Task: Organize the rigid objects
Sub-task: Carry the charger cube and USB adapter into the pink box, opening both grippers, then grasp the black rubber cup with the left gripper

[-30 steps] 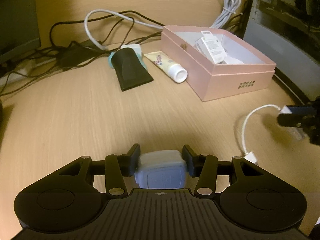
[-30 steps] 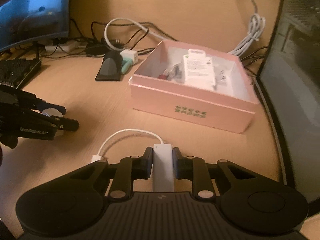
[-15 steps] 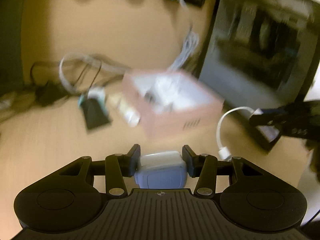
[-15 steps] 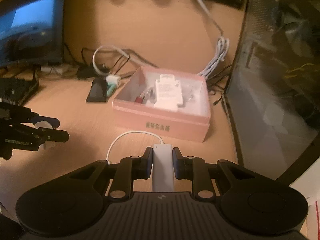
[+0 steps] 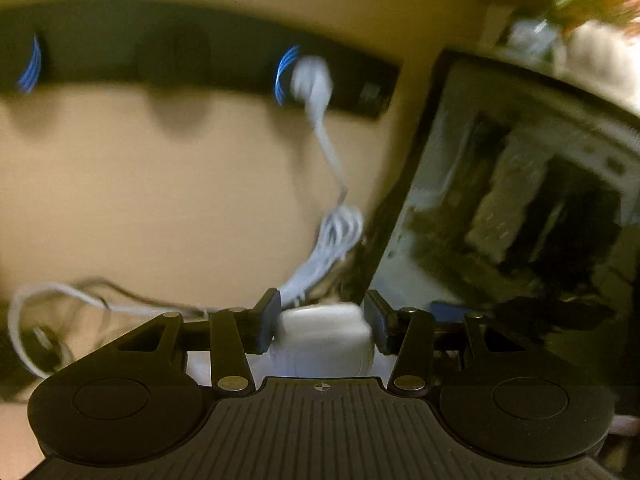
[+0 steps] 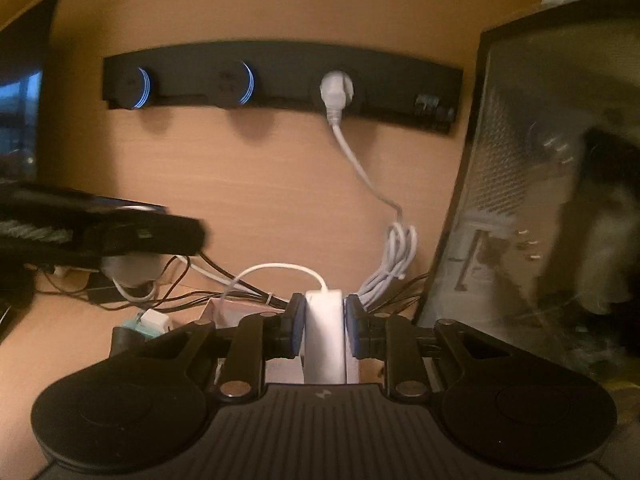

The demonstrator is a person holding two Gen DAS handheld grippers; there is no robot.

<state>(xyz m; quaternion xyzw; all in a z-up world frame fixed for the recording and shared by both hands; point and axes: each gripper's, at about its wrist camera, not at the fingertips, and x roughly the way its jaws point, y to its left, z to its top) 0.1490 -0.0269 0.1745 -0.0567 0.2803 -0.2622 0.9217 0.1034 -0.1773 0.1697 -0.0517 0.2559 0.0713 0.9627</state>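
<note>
Both grippers had lifted off the desk toward the pink box [image 6: 240, 312], and both sets of jaws had just been moving. The left gripper [image 5: 322, 322] was clamped on a pale rounded case [image 5: 322, 340]. The right gripper [image 6: 323, 326] had eased apart around the white adapter [image 6: 323, 340], which looked barely held. Carrying seemed under way; next, lowering each item into the box

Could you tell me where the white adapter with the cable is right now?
In the right wrist view, the white adapter sits between the right gripper's fingers, above the pink box.
</note>
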